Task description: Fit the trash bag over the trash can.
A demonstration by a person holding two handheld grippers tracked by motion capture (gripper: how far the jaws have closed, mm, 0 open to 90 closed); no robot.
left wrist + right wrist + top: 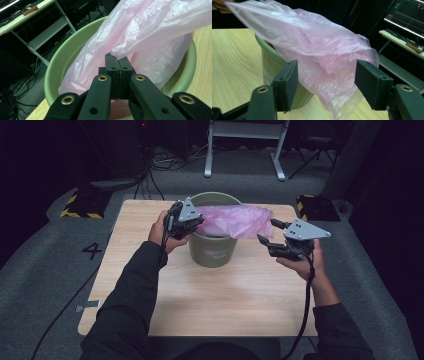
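A green bin [214, 251] stands at the middle of the wooden table [225, 295]. A pink plastic bag [235, 220] lies stretched across its mouth and hangs over the right rim. My left gripper [196, 222] is at the bin's left rim, shut on the bag's edge. The left gripper view shows the jaws pressed together on a fold of the bag [150, 32] above the bin [57, 67]. My right gripper [266, 231] stands open to the right of the bin. In the right gripper view the bag [324, 55] hangs loose between its pads [285, 82], untouched, beside the bin [270, 63].
Bare table [234, 62] lies in front of and beside the bin. Beyond the far edge are a white desk frame [245, 145], floor cables [150, 175] and two yellow-black striped blocks [82, 206]. A lit monitor [409, 15] glows at the right.
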